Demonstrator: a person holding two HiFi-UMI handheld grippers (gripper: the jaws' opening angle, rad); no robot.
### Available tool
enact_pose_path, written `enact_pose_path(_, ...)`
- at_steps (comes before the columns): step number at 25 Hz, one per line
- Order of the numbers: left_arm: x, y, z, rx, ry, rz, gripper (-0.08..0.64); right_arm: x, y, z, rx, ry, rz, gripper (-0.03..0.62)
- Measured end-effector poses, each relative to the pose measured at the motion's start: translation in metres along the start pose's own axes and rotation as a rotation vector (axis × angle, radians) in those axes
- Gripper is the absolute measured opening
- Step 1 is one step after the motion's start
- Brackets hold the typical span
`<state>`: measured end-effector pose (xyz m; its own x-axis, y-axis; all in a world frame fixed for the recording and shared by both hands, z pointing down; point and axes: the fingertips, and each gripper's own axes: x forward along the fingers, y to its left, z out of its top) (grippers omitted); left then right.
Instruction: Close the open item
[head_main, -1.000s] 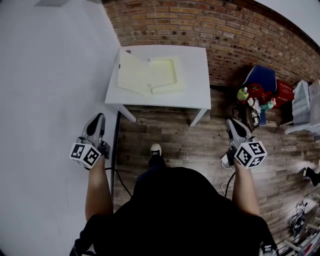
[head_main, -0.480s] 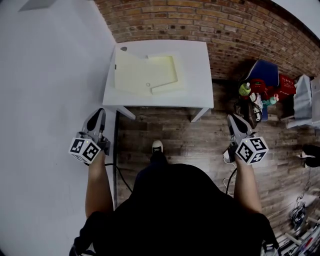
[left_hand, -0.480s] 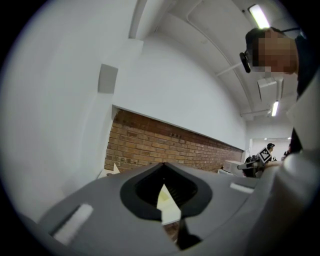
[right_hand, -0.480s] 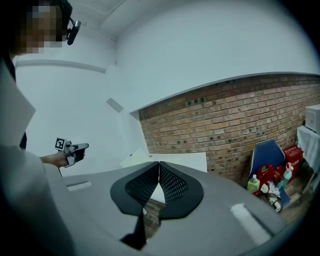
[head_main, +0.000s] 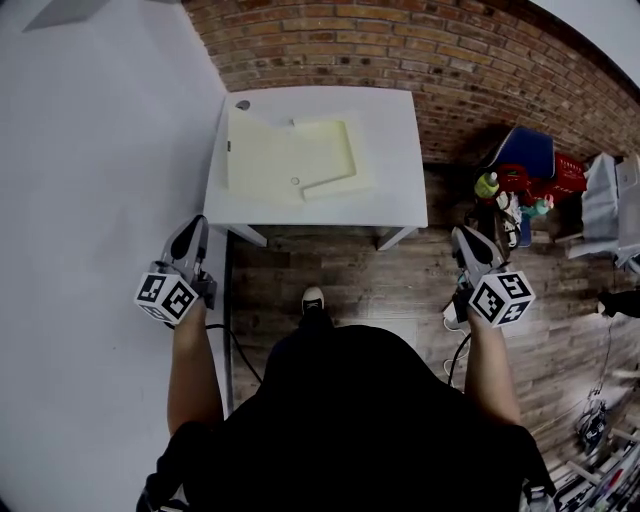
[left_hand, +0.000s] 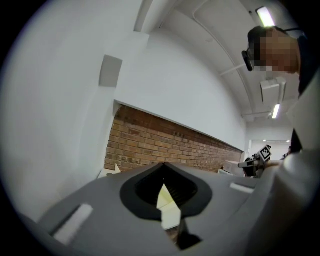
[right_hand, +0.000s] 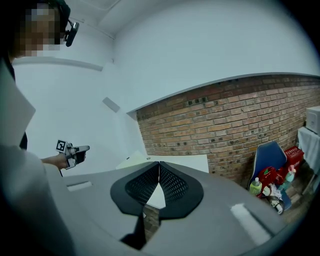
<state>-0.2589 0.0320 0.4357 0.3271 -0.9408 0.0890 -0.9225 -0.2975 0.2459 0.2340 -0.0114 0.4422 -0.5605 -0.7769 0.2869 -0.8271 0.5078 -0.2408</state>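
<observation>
The person stands on the wooden floor (head_main: 380, 280) a little way back from a white table (head_main: 392, 150) set against a brick wall (head_main: 400, 50), with a white wall (head_main: 100, 150) along the left side. One shoe (head_main: 312, 298) shows just ahead of the body.

The pale yellow box (head_main: 290, 155) lies flat on the left half of the table. It is open: the shallow tray with its raised rim sits on the right, and the flat lid is folded out to the left, reaching close to the table's left edge.

Both grippers are held out in front of the person, well apart from each other and well short of the table. The left gripper (head_main: 195, 228) is over the floor near the table's front left leg, beside the white wall. Its jaws are closed with nothing between them, and through the slot below their tips a sliver of the pale yellow box shows far off. The right gripper (head_main: 462, 238) is near the table's front right corner. Its jaws also meet at the tips and are empty.

Right of the table, against the brick wall, stand a blue chair (head_main: 525, 150), a red basket (head_main: 565, 180) and a green bottle (head_main: 486, 186) among other clutter.
</observation>
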Motion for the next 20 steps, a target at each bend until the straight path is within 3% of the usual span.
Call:
enact_pose_path(6, 0.022, 0.026, -0.001, -0.022, 0.005, -0.017, 0.003, 0.024, 0.01, 0.003, 0.004, 0.025, -0.004, 0.003)
enact_pose_path(20, 0.061, 0.105, 0.019, -0.042, 0.017, -0.048, 0.003, 0.086, 0.017, 0.033, -0.002, 0.009, -0.133, 0.004)
